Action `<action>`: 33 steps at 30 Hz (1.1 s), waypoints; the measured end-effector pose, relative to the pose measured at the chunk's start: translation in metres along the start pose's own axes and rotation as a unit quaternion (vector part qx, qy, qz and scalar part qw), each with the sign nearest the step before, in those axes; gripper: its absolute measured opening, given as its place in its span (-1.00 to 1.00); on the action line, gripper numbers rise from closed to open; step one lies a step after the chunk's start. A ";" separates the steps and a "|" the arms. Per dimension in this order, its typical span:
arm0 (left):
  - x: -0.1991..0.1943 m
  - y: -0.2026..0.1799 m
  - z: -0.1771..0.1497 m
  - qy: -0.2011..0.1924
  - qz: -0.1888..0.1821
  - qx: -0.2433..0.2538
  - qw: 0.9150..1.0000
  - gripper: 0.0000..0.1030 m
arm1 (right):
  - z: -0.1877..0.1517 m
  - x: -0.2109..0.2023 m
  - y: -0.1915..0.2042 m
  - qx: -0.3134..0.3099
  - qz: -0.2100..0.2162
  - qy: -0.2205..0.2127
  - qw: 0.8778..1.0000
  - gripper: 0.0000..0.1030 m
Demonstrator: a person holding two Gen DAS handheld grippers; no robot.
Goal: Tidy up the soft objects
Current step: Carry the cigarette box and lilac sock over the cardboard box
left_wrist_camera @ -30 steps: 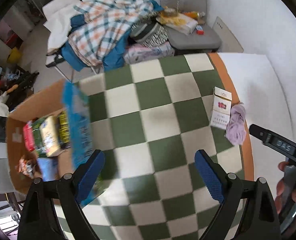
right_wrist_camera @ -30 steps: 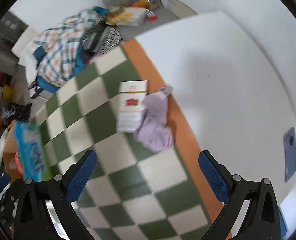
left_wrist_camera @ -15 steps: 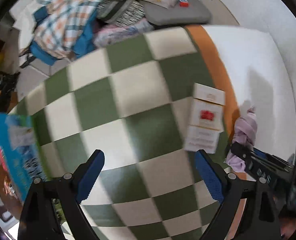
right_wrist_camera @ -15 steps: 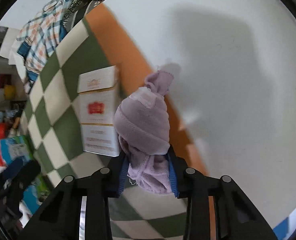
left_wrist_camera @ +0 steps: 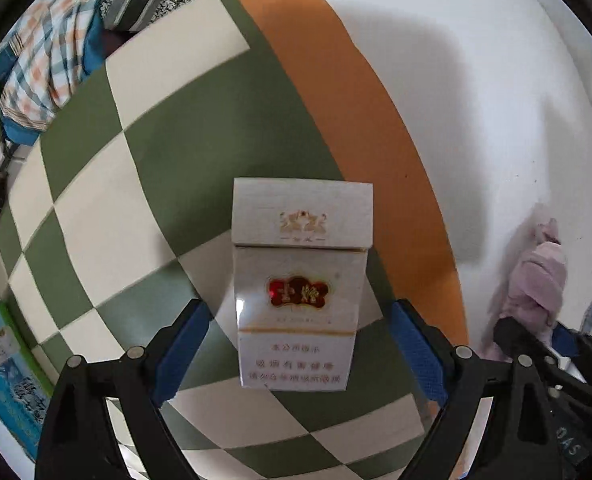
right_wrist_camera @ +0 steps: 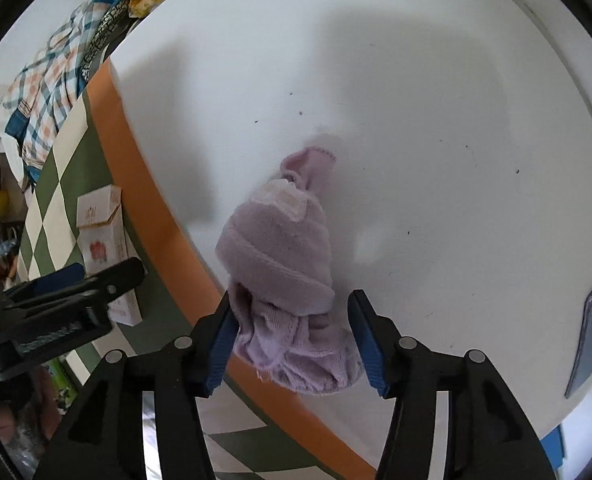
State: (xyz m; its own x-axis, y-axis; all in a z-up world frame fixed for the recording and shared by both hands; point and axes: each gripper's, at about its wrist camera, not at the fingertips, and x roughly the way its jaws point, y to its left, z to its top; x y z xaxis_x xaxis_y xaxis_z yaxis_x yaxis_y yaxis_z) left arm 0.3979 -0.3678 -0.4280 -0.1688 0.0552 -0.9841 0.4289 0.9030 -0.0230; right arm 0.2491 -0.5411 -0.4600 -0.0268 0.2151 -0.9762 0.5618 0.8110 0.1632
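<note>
Straddling a white cigarette pack [left_wrist_camera: 300, 292] on the green-and-cream checked cloth [left_wrist_camera: 144, 168], the left gripper [left_wrist_camera: 296, 354] was seen w/ jaws apart, pads either side of the box and not touching it. At the table's orange border [right_wrist_camera: 152, 184], against the white wall [right_wrist_camera: 436, 100], a lilac sock bundle [right_wrist_camera: 284, 260] was framed by the right gripper [right_wrist_camera: 292, 344]; the left pad [right_wrist_camera: 220, 336] was pressed to the fabric, while a gap showed at the right pad, so jaws were judged part-closed, not clamped. The bundle, rolled w/ a loose cuff poking up, would prob. handle as light, soft and compressible: no breakage risk, but it could be squashed, unrolled or slipped from a shallow pinch. Hold was judged best taken across the thick rolled middle, not the floppy lower folds. The pack, by contrast, looked stiff and crushable. A plaid garment pile [left_wrist_camera: 44, 52] was visible beyond the table.
</note>
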 end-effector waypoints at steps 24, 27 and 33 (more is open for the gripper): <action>-0.091 0.052 -0.091 -0.099 -0.074 -0.040 0.992 0.01 | -0.043 -0.048 0.064 -0.070 -0.019 -0.054 0.996 -0.39; -0.125 0.083 -0.131 -0.137 -0.083 -0.050 0.986 0.01 | -0.073 -0.068 0.101 -0.101 0.007 -0.066 0.993 -0.39; -0.172 0.164 -0.213 -0.181 -0.086 -0.084 0.976 0.01 | -0.149 -0.092 0.181 -0.158 0.059 -0.063 0.984 -0.39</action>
State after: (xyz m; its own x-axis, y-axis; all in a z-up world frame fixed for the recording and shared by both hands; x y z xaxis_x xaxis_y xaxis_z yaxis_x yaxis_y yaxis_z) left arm 0.3080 -0.1386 -0.2249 0.1120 -0.2292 -0.9669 0.2650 0.9447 -0.1932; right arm 0.2300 -0.3325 -0.3190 0.1378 0.2652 -0.9543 0.2696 0.9171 0.2938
